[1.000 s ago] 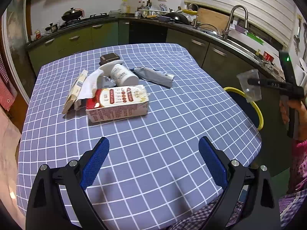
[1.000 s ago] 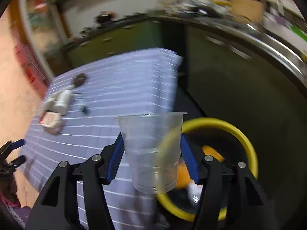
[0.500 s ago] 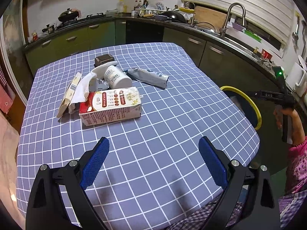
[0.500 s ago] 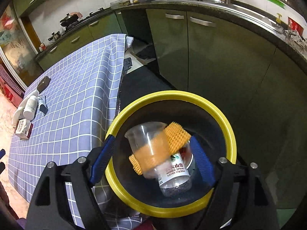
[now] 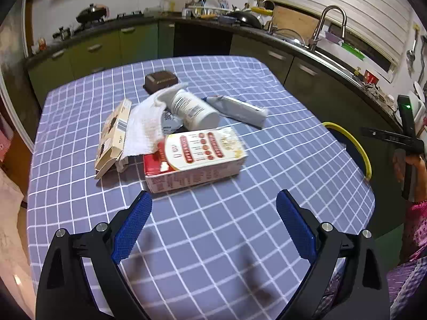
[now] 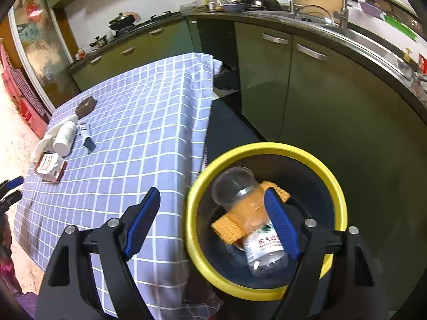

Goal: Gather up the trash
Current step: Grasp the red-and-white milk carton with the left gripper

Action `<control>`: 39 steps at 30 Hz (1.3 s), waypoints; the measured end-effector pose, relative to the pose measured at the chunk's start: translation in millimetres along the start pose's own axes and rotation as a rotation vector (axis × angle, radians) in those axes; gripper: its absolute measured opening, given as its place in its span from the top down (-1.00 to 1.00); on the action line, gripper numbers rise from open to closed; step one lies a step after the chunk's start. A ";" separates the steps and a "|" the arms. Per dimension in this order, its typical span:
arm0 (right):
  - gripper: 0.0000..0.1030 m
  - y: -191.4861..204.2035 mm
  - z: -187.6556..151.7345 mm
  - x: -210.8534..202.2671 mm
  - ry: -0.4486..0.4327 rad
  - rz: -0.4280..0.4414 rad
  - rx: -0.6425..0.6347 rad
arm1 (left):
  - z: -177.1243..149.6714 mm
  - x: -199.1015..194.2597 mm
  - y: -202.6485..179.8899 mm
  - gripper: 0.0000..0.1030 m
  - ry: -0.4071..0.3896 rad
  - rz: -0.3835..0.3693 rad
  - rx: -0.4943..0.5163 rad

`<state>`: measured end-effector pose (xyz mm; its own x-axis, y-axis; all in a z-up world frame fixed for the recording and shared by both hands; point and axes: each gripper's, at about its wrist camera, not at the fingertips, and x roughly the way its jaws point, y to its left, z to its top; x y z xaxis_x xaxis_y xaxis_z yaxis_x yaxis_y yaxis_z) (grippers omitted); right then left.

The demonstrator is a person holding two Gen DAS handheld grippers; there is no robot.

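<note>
A pile of trash lies on the checked table (image 5: 213,240): a red and white carton (image 5: 194,157), a white bottle (image 5: 192,109), a white cloth (image 5: 144,122), a flat cardboard box (image 5: 113,136) and a grey tube (image 5: 237,108). My left gripper (image 5: 213,224) is open and empty, just short of the carton. My right gripper (image 6: 210,221) is open and empty over the yellow-rimmed bin (image 6: 267,149). A clear plastic cup (image 6: 234,186), an orange sponge (image 6: 229,228) and a water bottle (image 6: 264,248) lie in the bin.
A small brown box (image 5: 160,80) sits behind the pile. The bin rim (image 5: 352,144) stands off the table's right edge. Green kitchen cabinets (image 6: 267,61) and a sink counter run behind and to the right.
My right gripper opened and let go of the clear cup, which dropped into the bin. It then drew left, toward the table. My left gripper moved closer to the carton.
</note>
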<state>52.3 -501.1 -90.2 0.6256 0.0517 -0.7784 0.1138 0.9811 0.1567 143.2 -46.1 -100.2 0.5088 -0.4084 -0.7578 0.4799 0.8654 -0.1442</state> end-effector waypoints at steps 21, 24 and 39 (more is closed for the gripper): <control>-0.49 15.7 7.6 5.4 0.009 0.052 -0.024 | -1.9 33.4 -34.9 -0.80 0.073 -0.132 0.096; -0.49 15.9 7.6 4.2 0.006 0.063 -0.025 | -7.5 23.5 -67.6 -0.80 0.076 -0.168 0.188; -0.50 3.8 1.8 -1.2 0.002 0.078 -0.005 | 38.0 77.4 -51.9 -0.68 0.141 0.001 0.323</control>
<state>53.3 -497.8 -87.6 0.6310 0.1288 -0.7650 0.0608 0.9749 0.2144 184.9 -133.7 -127.2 0.4160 -0.3441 -0.8417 0.6925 0.7198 0.0480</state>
